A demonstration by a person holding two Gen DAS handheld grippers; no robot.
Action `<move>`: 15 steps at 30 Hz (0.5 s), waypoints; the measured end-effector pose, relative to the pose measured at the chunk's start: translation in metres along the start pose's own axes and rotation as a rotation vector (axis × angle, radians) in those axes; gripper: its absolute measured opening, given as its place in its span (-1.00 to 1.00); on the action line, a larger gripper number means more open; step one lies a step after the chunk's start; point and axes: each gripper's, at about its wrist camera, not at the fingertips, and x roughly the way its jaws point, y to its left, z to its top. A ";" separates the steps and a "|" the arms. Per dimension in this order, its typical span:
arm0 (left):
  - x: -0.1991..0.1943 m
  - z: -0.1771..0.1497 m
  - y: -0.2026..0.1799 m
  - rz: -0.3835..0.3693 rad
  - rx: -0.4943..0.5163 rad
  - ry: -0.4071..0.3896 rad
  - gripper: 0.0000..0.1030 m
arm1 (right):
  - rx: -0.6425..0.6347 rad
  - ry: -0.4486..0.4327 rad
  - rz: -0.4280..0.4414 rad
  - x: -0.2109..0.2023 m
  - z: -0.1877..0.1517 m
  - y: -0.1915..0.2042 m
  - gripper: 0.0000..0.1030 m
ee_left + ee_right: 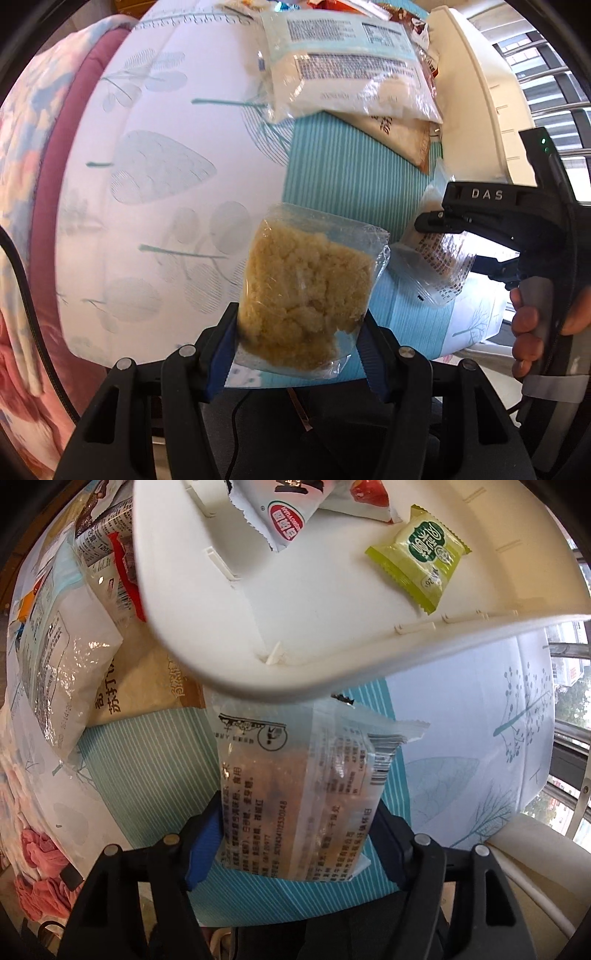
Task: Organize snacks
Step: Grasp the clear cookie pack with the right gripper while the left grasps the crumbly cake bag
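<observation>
Pinching a clear crinkly packet of crumbly yellow cake between the blue ribbed pads of the left gripper, lifted clear over the near edge of the tablecloth. Clamping a second clear packet, flat and rectangular with black print and a barcode, in the right gripper, pads pressed on both long sides, just below the near rim of the white plastic tray. Resting on the tray's smooth floor: a lime-green pillow pack with zigzag ends and a white-and-red sachet. Heaped at the tray's left edge: a glossy large white bag atop a tan pouch. Spread beneath: white cloth with pale leaf prints and a teal striped panel. Beyond the right edge: window bars.
</observation>
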 end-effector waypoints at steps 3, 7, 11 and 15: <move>-0.010 0.005 0.006 0.004 0.029 -0.010 0.13 | 0.041 -0.008 0.019 0.002 -0.013 0.003 0.38; -0.025 0.012 0.013 0.012 0.068 -0.027 0.13 | 0.065 0.002 0.049 0.010 -0.039 0.010 0.38; -0.040 0.020 0.016 0.013 0.107 -0.049 0.13 | 0.075 -0.020 0.077 0.007 -0.057 0.024 0.37; -0.058 0.028 0.026 0.000 0.141 -0.084 0.13 | 0.081 -0.065 0.112 -0.001 -0.071 0.031 0.37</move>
